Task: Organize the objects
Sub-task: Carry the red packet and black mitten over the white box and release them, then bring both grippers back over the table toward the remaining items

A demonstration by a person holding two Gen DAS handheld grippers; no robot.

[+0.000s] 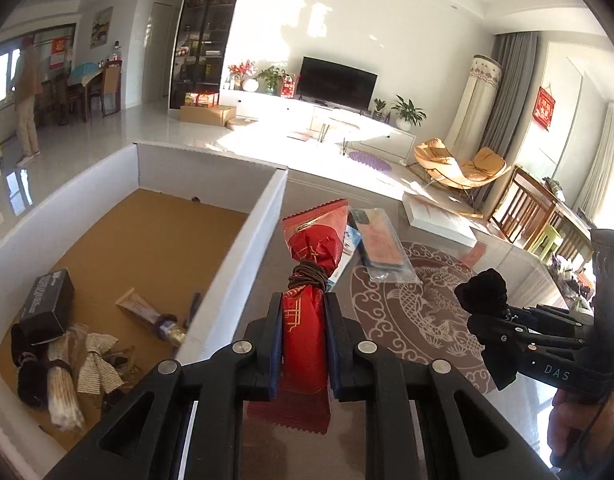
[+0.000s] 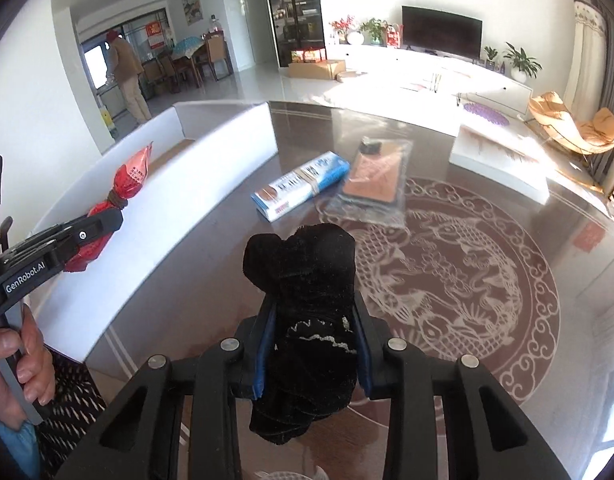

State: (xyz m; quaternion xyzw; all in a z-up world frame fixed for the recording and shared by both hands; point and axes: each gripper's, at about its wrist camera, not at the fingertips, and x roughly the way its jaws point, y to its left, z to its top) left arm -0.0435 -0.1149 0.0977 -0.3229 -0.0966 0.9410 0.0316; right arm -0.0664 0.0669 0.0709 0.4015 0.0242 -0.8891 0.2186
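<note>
Two claws are up over the bench (image 2: 487, 208), each with something pinched in it. Left claw (image 1: 304, 344) is clenched on a red foil packet (image 1: 307, 320), one packet only, bound near its top with a dark cord (image 1: 309, 278); the packet stands upright between the blue pads, its crimped ends sticking out above and below them. It hangs just beside the white cardboard box (image 1: 243, 248), on the bench side of the box's near wall.

Right claw (image 2: 311, 344) grasps one black velvet scrunchie (image 2: 307, 292), which bulges out above the fingers and droops below them. It is held further from the box, above the round dragon pattern (image 2: 467, 272) under the glass top.

Two things lie flat on the bench beyond the box's corner: one blue-and-white carton (image 2: 301, 186) and, touching it, one clear sleeve holding an orange card (image 2: 377, 178). One flat white box (image 2: 503, 160) lies well apart, at the bench's far edge.

Inside the cardboard box, on its brown floor, I count one dark small carton (image 1: 47, 300), one tan tube (image 1: 151, 314), and a heap of woven bows (image 1: 95, 364) by the near wall.
</note>
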